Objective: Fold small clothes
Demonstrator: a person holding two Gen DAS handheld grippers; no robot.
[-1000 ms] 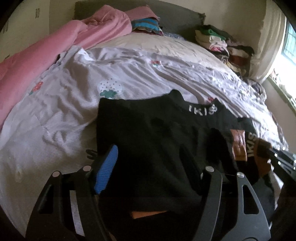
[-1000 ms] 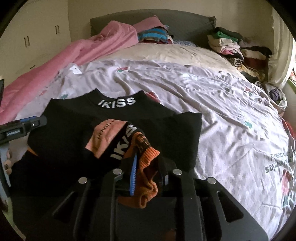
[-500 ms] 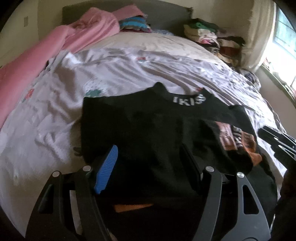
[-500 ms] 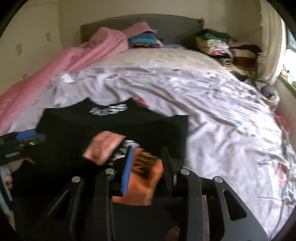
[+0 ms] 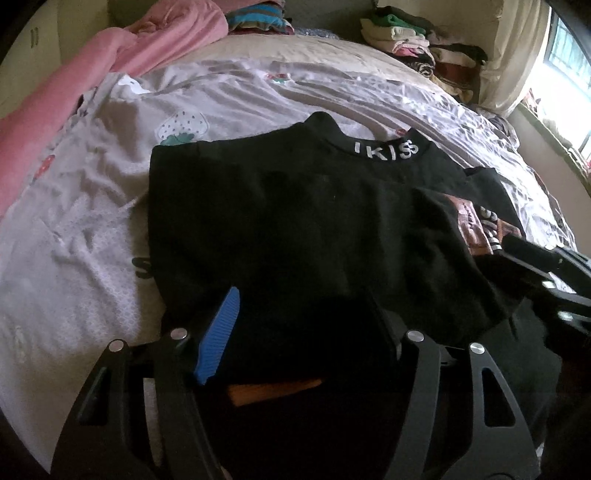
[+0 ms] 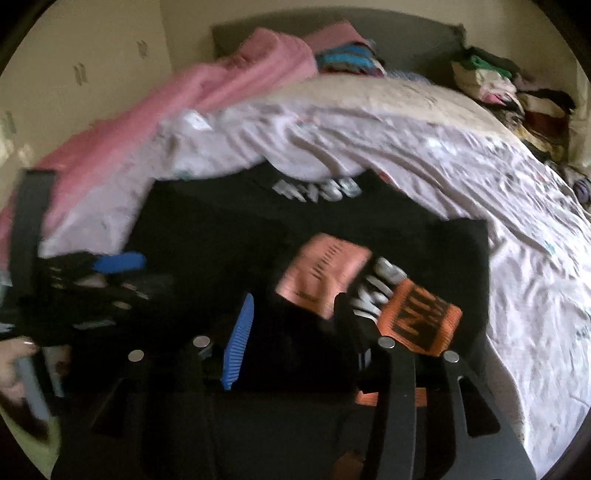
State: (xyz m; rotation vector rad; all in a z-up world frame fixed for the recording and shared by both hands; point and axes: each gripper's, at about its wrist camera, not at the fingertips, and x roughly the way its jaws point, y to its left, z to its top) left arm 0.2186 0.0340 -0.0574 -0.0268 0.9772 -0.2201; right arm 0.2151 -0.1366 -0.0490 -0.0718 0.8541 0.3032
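Note:
A black sweater with a white-lettered collar lies flat on the bed. One sleeve is folded across its body, and that sleeve's orange cuff rests on the black cloth. My right gripper hovers just left of the cuff. Its jaws are opening, with only black fabric under the gap and nothing pressed. That gripper shows at the right edge of the left wrist view. My left gripper stands wide over the sweater's near hem. Its jaws are closing slightly over loose black cloth.
A pink blanket runs along the left side of the bed. Stacks of folded clothes stand by the headboard, more at its middle. The patterned white sheet spreads around the sweater. A hand holds the left gripper.
My right gripper opened and let go of the orange cuff, which now lies on the sweater to the right of its fingers. The left gripper stayed over the near hem, slightly turned.

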